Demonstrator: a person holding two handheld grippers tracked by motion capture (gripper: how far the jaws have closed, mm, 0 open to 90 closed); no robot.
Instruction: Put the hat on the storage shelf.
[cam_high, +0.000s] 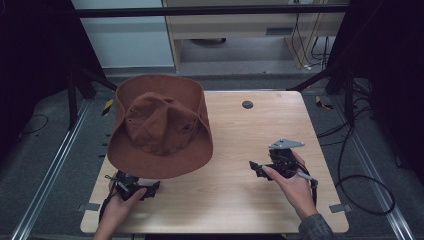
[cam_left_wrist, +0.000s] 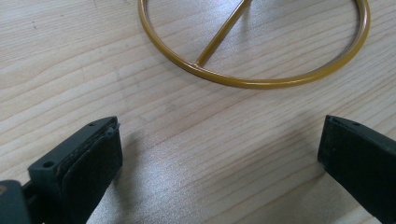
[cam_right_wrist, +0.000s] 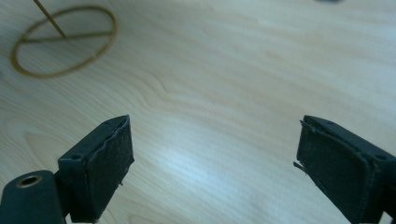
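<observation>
A person's left hand holds the left gripper (cam_high: 150, 189) low at the table's (cam_high: 235, 210) near edge, jaws spread and empty. The brown hat (cam_high: 160, 127) sits raised just beyond it. The right gripper (cam_high: 256, 168), also released, rests well to the hat's right. The left gripper view reveals a gold ring base (cam_left_wrist: 254, 80) on the wood.

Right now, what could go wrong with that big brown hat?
The hat sits on a thin gold stand whose ring base rests on the table. The open left gripper is close to that ring; a bump might tip the stand. The hat's brim also overhangs the table's far edge, so it could slide off.
</observation>
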